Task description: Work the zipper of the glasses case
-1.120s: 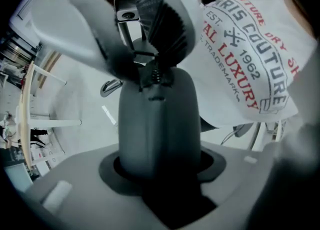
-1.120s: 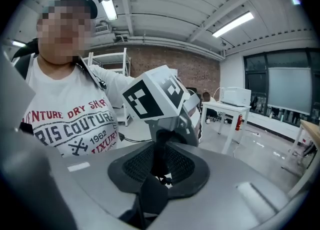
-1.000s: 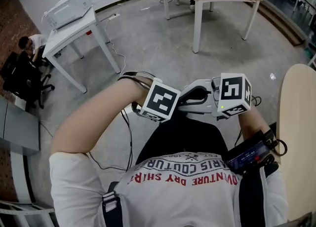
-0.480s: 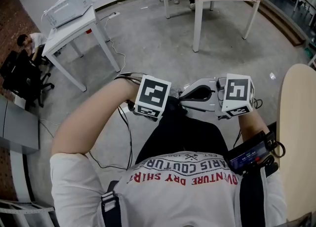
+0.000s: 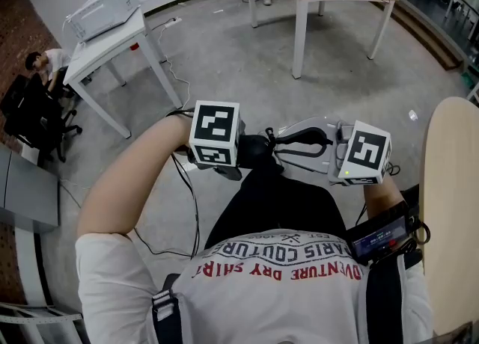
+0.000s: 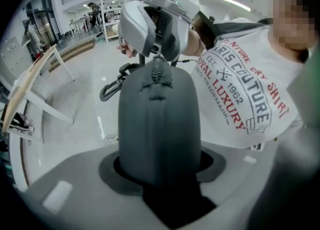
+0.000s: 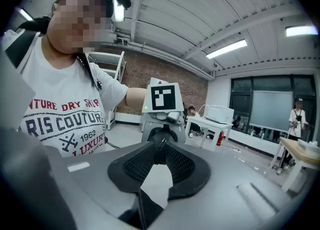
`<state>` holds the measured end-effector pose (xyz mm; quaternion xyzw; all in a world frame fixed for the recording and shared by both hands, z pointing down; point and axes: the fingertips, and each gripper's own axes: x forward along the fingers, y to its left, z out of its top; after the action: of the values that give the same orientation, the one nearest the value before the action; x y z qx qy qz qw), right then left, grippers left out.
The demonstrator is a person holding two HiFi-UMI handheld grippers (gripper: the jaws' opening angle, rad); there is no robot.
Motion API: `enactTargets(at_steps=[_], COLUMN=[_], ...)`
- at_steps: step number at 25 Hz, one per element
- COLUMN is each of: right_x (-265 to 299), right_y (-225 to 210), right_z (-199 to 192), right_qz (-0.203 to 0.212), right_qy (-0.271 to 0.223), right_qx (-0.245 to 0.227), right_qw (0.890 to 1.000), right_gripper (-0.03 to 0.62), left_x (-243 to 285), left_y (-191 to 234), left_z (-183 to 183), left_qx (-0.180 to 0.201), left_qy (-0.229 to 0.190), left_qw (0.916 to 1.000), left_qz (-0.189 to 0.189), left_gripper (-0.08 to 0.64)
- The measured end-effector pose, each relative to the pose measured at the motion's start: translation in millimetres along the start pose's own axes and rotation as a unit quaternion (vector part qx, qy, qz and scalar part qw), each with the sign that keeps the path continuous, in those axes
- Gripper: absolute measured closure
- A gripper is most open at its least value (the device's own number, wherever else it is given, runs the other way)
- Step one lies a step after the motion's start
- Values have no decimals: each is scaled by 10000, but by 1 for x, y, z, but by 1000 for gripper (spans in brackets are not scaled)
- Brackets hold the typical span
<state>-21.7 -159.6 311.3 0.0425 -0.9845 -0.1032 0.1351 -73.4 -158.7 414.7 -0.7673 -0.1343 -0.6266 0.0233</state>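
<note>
Left gripper [image 5: 243, 154] clamped on dark grey glasses case [image 6: 159, 124], case held in air before my chest. Right gripper [image 6: 158, 54] at case's zipper end, jaws opening, zipper pull [image 7: 162, 143] between tips. My T-shirt [image 6: 240, 89] reads "COUTURE", "DRY SHIRT", "1962", "LUXURY".

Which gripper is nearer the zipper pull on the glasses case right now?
Right. The right gripper has the zipper pull between its jaw tips, and its jaws are opening. The left gripper clamps the glasses case at the opposite end, away from the pull.
</note>
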Motion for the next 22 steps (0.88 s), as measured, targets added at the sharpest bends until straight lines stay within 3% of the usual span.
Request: enactTargets(at_steps=[4,8,22], right_x=[1,6,5], right_y=[-2,1,-1], right_z=[4,1,0], right_qz=[-216,-79,-192], right_qy=[42,151,189], right_qx=[-315,-582,-760], right_qw=[9993,9982,9967], right_gripper=[506,502,563], left_x=[-3,-5,-2], left_y=[1,-2,0], left_z=[4,8,-1], left_qx=[-73,-83,38], left_qy=[-98,-168,141], left_qw=[9999,9998,9998], left_qz=[-19,-79,148], left_gripper=[314,314,314])
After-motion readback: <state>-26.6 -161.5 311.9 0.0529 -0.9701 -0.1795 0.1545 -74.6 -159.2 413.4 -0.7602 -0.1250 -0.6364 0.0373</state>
